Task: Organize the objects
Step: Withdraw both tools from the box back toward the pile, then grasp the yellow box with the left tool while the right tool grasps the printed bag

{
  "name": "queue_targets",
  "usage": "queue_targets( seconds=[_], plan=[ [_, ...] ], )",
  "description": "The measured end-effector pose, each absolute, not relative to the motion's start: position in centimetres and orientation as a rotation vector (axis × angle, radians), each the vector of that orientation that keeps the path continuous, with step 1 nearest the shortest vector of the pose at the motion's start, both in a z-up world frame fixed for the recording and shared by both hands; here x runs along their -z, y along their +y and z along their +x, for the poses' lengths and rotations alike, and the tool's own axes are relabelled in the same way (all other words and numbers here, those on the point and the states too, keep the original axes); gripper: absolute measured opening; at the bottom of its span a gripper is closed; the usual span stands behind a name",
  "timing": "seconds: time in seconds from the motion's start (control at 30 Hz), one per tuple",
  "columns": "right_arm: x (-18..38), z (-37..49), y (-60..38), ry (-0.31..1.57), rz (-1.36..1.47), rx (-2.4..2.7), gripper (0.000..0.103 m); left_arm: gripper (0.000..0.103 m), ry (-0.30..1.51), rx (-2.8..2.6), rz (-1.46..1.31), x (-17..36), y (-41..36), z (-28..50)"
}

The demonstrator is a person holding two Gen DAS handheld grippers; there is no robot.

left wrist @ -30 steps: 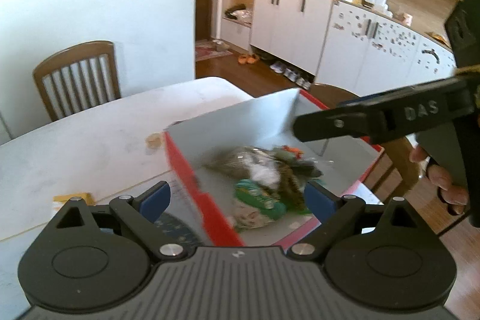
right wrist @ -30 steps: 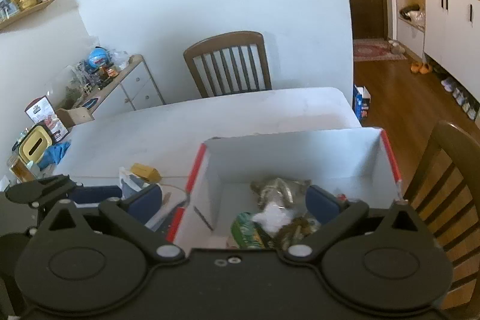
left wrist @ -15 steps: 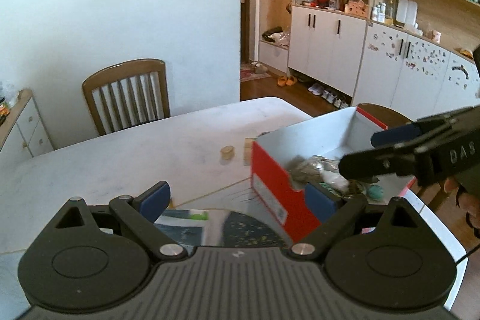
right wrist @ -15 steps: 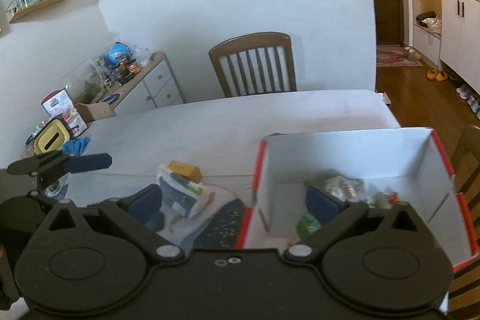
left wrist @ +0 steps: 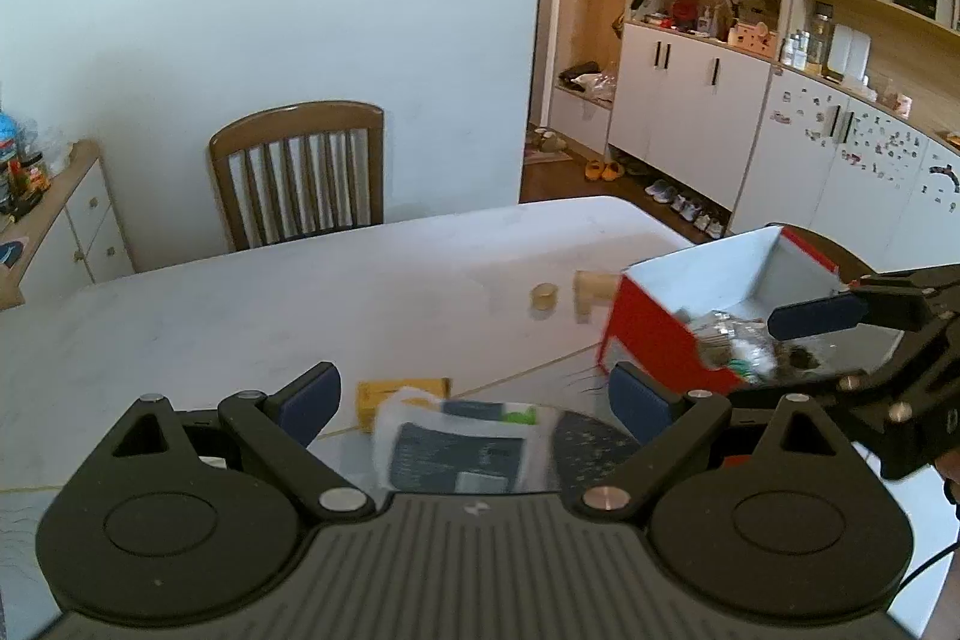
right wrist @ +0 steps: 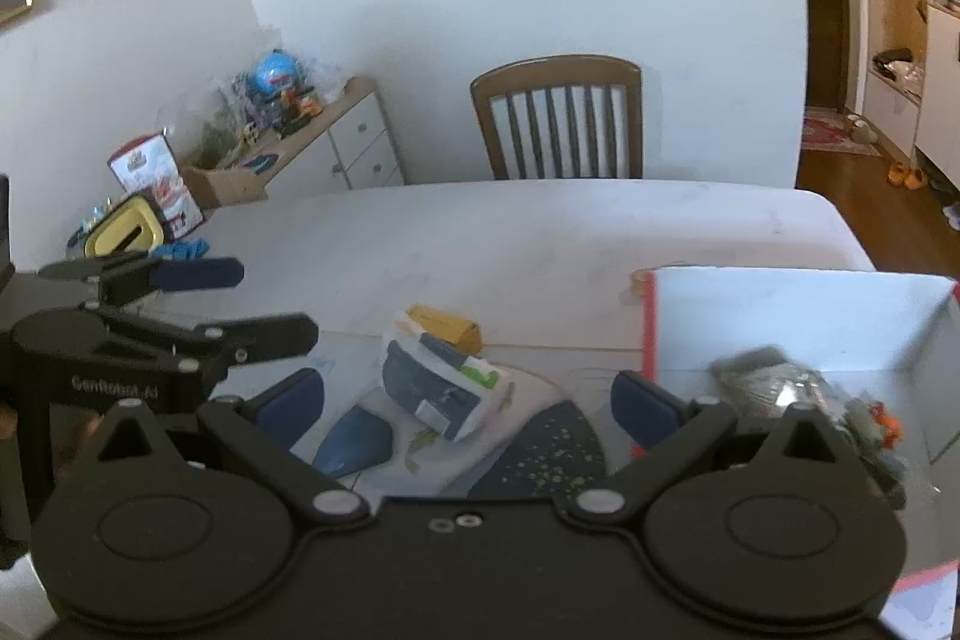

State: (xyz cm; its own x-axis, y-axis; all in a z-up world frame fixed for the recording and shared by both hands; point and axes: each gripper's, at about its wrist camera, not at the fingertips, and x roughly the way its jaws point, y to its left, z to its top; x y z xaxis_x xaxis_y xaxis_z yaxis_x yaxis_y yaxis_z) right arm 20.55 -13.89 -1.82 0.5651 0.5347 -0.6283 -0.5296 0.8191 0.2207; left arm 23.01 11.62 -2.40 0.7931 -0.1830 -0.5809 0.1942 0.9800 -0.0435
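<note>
We are in a white-walled dining room, with one long white desk [left wrist: 252, 316] before us and one wooden slat-back chair [left wrist: 297, 172] pushed in at its far side, at 12 o'clock in both views. In the right wrist view a low white sideboard [right wrist: 354, 142] crowded with clutter stands at 10 o'clock; in the left wrist view white cabinets [left wrist: 690, 100] and open shelves fill the 1 to 2 o'clock stretch.

We count one red box with a white inside [left wrist: 654, 334] on the desk, at 3 o'clock in the left wrist view. It holds a heap of crinkly snack bags [right wrist: 780, 388] too blurred to count. Just beyond its far corner lie two small pale items: a round one [left wrist: 545, 296] and a blocky one [left wrist: 591, 287], close together but apart.

Nearer us, one white-and-navy pouch [right wrist: 441, 388] lies on a printed mat [right wrist: 540, 454], with one yellow packet [right wrist: 447, 322] touching its far end. These three sit well left of the box, roughly at 12 o'clock in front of both grippers.

The left gripper [left wrist: 474, 397] hangs above the pouch with its blue pads spread wide and nothing between them. The right gripper [right wrist: 468, 397] is likewise released, fingers apart, hovering over the mat with the box's red edge by its right pad [right wrist: 645, 403]. Each gripper also shows in the other's view, jaws parted.
</note>
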Motion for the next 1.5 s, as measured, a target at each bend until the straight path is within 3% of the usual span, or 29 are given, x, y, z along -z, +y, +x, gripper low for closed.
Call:
queue_targets(
  seconds=[0.53,0.7,1.17,1.5],
  plan=[
    [6.3,24.3,-7.3,0.825,-0.221,-0.666,0.097,0.097,0.734,0.187,-0.01,8.2,16.8,29.6],
    [7.9,26.7,-5.8,0.861,-0.267,-0.68,0.091,0.097,0.776,0.186,-0.049,9.4,18.0,32.8],
    [11.9,30.8,-2.2,0.939,-0.298,-0.76,0.082,0.097,0.974,0.254,0.01,13.7,15.6,40.2],
    [13.9,30.1,-1.4,0.983,-0.3,-0.779,0.064,0.097,1.039,0.253,0.025,16.1,13.9,41.9]
  ],
)
